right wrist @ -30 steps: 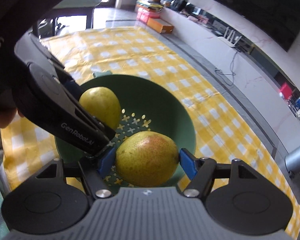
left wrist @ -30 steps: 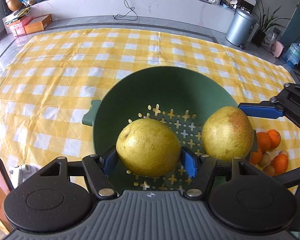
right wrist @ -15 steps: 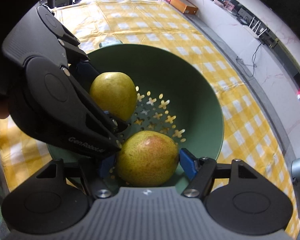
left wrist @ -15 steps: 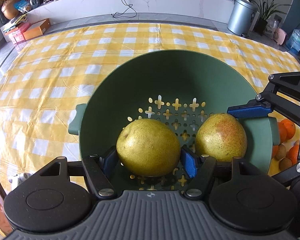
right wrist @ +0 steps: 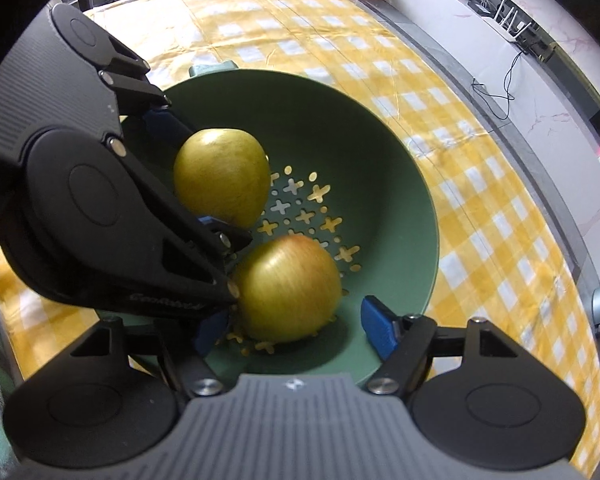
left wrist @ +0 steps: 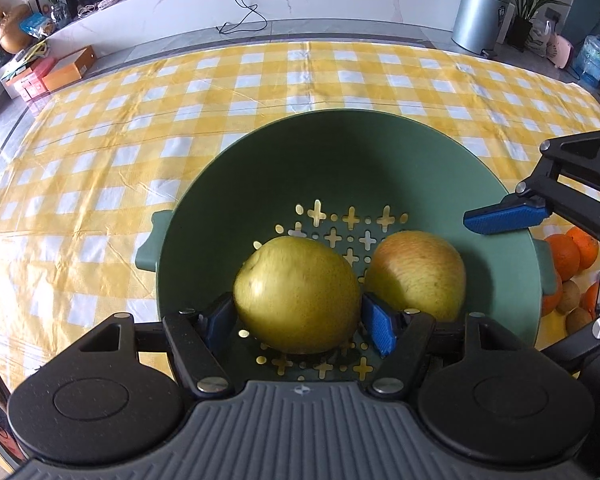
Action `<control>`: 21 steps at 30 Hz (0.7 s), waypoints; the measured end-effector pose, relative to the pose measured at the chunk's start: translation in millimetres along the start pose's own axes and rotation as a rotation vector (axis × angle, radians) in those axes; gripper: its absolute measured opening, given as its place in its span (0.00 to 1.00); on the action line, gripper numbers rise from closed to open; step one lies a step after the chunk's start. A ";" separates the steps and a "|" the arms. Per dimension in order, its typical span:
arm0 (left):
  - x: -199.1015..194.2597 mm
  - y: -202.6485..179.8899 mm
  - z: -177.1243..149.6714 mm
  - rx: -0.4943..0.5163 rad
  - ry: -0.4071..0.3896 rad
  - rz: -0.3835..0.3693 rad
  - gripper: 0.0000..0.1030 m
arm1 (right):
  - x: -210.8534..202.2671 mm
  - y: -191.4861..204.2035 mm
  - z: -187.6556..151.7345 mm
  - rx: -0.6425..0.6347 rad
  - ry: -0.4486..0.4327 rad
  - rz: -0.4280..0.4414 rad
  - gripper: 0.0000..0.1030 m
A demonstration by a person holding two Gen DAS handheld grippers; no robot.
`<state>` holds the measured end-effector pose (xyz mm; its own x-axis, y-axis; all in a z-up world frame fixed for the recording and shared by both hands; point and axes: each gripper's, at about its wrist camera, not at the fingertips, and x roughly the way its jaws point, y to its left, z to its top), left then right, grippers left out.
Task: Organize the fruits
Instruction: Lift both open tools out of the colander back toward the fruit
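Left tongs (left wrist: 298,322) flank one pear (left wrist: 296,294) with slack; right tongs (right wrist: 296,330) gape around another (right wrist: 288,288).

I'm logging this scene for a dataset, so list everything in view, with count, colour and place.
Pears: two, yellow-green, one between the left gripper's fingers, one blushed red beside it, both in the colander.
Colander: one, green, on the cloth.
Tablecloth: one, yellow-white check.
Oranges: several, right of the colander.
Kiwis: at least two, brown, among the oranges.
Bin: one, silver, on the floor behind.
Left gripper: around its pear.
Right gripper: open, the blushed pear between its fingers.
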<state>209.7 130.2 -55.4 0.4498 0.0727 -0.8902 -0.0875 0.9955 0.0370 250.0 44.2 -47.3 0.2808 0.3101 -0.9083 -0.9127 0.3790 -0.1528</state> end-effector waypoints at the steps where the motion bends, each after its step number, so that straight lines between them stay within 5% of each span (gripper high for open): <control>1: 0.3 -0.6 -0.2 0.000 0.002 0.006 0.79 | -0.7 -0.1 -0.6 0.000 -0.001 -0.004 0.68; 6: -8.6 -0.9 1.7 0.002 -0.045 0.047 0.82 | -12.9 -5.6 -1.1 0.028 -0.045 -0.018 0.77; 21: -73.0 -26.2 -11.9 0.004 -0.173 0.006 0.82 | -66.5 -4.9 -32.6 0.149 -0.130 -0.128 0.77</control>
<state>168.6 98.1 3.2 0.5954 0.0882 -0.7986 -0.0875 0.9952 0.0446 226.1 -6.7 1.2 0.4361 0.3569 -0.8261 -0.8161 0.5437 -0.1959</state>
